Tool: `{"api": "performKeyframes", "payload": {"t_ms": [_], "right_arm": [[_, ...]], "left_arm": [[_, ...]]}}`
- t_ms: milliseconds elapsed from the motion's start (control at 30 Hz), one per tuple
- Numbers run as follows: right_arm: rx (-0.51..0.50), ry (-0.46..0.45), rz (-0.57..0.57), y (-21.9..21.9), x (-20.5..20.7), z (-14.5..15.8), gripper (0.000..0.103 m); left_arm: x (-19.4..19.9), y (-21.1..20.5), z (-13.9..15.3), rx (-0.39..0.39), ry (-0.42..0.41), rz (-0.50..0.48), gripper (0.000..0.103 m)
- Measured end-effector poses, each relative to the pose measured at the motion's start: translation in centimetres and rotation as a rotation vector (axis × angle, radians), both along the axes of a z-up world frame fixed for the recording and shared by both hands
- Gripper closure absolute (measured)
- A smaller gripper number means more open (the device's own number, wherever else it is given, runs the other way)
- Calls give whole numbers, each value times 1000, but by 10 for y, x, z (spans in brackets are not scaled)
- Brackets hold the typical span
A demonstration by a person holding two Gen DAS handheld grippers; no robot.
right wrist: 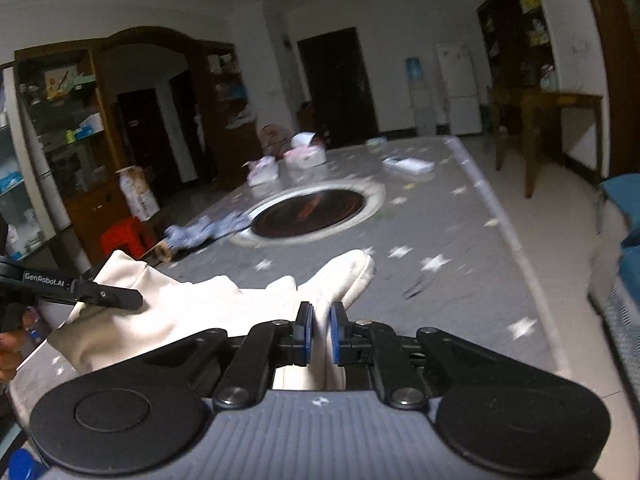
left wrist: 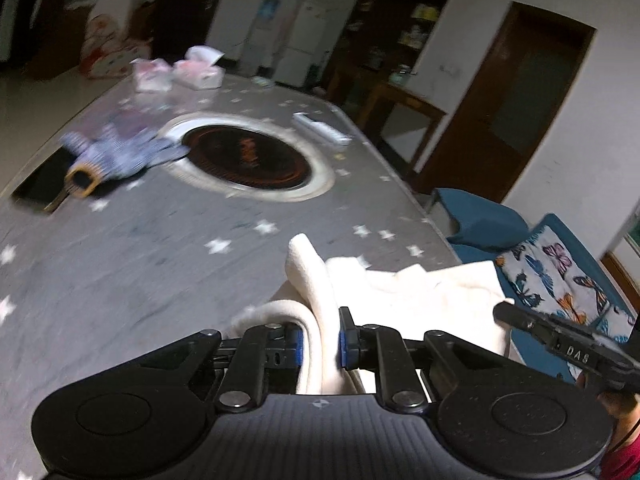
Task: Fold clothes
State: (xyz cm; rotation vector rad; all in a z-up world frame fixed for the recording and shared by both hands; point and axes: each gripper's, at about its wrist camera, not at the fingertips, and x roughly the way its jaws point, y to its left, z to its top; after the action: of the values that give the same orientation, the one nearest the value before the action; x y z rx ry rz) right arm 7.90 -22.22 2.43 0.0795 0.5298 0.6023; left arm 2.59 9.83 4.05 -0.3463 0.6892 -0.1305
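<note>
Both grippers clamp one cream garment [left wrist: 420, 300] at the near edge of the grey star-print table [left wrist: 140, 280]. Left gripper [left wrist: 320, 340] fingers nearly closed on a bunched fold. Right gripper [right wrist: 319, 330] pinched tight on a sleeve-like end. Blue striped clothing [left wrist: 116, 152] lies further off beside the round dark inset [left wrist: 248, 156].

Black hand-held gripper [left wrist: 320, 340], blue finger pads [right wrist: 335, 334], ribbed grey body, silver screws.

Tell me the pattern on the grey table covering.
White stars scattered over the grey table covering; clearest in the right wrist view.
</note>
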Motion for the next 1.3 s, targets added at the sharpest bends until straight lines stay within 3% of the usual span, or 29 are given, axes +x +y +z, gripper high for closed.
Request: {"api": "performKeyframes", "payload": {"t_ms": [300, 633, 867, 933, 1033, 1300], "right_arm": [[-66, -46, -102, -41, 25, 19, 95], [-160, 20, -169, -57, 62, -12, 95], [-185, 60, -220, -64, 78, -32, 92], [-170, 63, -211, -68, 80, -31, 92], [-140, 74, -164, -69, 81, -29, 92], [-153, 98, -28, -44, 100, -34, 86]], "left_arm": [[51, -49, -1, 17, 4, -91, 86], [89, -75, -42, 58, 92, -99, 86], [91, -68, -49, 132, 110, -64, 68], [89, -66, -45, 164, 100, -41, 62], [86, -61, -38, 206, 76, -13, 62], [89, -73, -29, 191, 50, -32, 64]]}}
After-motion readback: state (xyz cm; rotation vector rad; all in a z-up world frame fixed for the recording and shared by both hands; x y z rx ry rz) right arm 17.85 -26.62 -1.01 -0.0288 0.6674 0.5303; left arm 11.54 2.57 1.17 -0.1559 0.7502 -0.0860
